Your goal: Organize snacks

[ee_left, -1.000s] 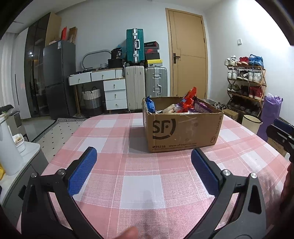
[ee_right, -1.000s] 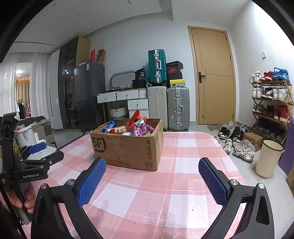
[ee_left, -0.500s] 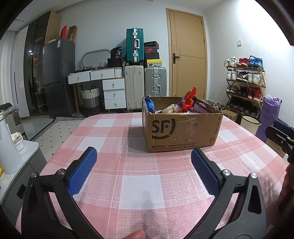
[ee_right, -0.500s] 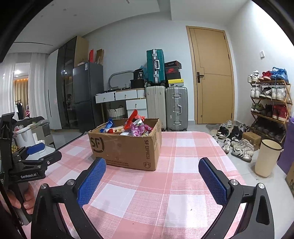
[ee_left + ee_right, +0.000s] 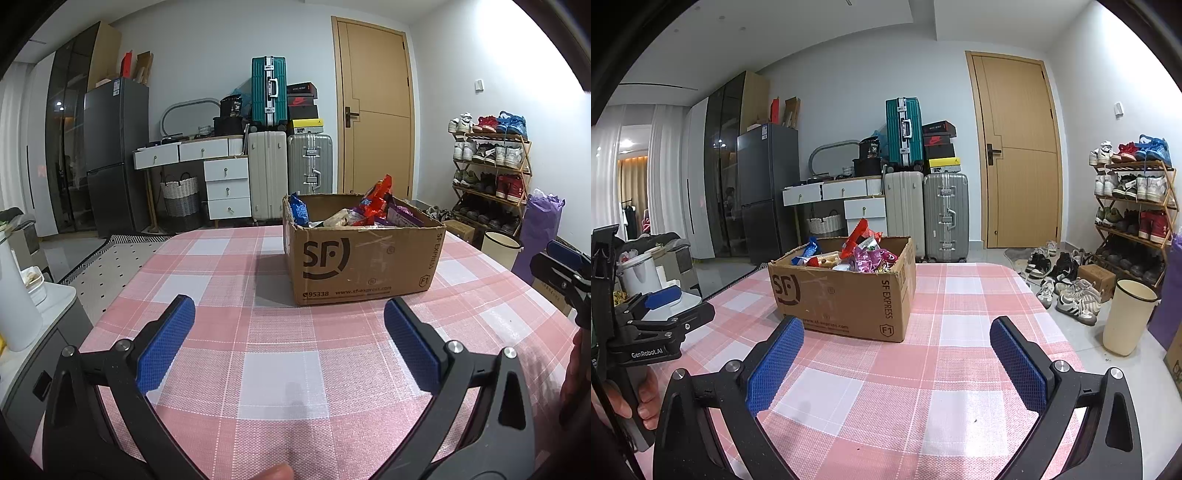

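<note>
A brown cardboard shipping box (image 5: 364, 254) stands open on the pink-and-white checked tablecloth (image 5: 280, 373), filled with assorted snack packets (image 5: 862, 253), a red one sticking up. Left gripper (image 5: 289, 345) and right gripper (image 5: 897, 363) hover before it, blue-padded fingers spread wide, holding nothing.

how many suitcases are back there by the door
3. A white suitcase and a silver suitcase stand side by side on the floor left of the door; a teal suitcase stands upright on top of them. Others may be hidden.
</note>
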Demonstrator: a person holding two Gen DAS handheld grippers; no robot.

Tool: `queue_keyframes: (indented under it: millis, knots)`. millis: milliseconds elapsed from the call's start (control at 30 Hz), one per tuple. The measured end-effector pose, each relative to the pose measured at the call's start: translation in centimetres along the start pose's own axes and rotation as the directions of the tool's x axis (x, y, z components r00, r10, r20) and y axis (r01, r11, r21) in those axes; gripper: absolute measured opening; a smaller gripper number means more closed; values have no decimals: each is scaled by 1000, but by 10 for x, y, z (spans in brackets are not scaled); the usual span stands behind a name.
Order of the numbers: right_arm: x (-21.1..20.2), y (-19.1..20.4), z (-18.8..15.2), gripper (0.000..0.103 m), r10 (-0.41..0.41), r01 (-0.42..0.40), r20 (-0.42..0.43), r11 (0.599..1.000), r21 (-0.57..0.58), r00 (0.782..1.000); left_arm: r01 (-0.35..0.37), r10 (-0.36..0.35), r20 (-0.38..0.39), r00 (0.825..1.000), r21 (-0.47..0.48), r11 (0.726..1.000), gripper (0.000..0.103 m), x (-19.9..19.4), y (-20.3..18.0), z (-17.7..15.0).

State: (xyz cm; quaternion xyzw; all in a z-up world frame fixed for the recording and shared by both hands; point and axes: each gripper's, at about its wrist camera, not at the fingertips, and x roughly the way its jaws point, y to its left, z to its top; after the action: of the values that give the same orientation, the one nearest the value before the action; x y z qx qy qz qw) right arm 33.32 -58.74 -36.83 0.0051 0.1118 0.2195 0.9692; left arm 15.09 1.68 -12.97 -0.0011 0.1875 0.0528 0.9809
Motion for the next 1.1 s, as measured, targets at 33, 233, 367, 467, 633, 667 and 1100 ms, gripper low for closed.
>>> queue_keyframes:
  millis: [33,233,367,467,633,667,1100]
  knots:
    - [0,0,0,102,0,0,0,1000,0,1000,0,0,0,1000,0,1000,102,-1,1,0]
    - [0,-1,0,103,0,0,0,1000,0,1000,0,0,1,1000,0,1000,102,0,0,0]
    - [0,-1,0,103,0,0,-1,1000,0,1000,0,0,0,1000,-1,1000,102,-1,1,0]
    - [0,-1,0,103,-1,1,0,1000,-1,1000,0,0,0,1000,-1,1000,102,-1,1,0]
    - [-1,-1,0,103,-2,2,-1,1000,-1,1000,-1,1,0,1000,-1,1000,102,0,0,0]
    - [-1,-2,0,103,-2,2,-1,1000,-1,1000,-2,2,0,1000,-2,1000,102,-1,1,0]
    - [-1,-2,0,103,-2,2,-2,1000,-2,1000,6,-6,0,1000,0,1000,102,1,-1,-1]
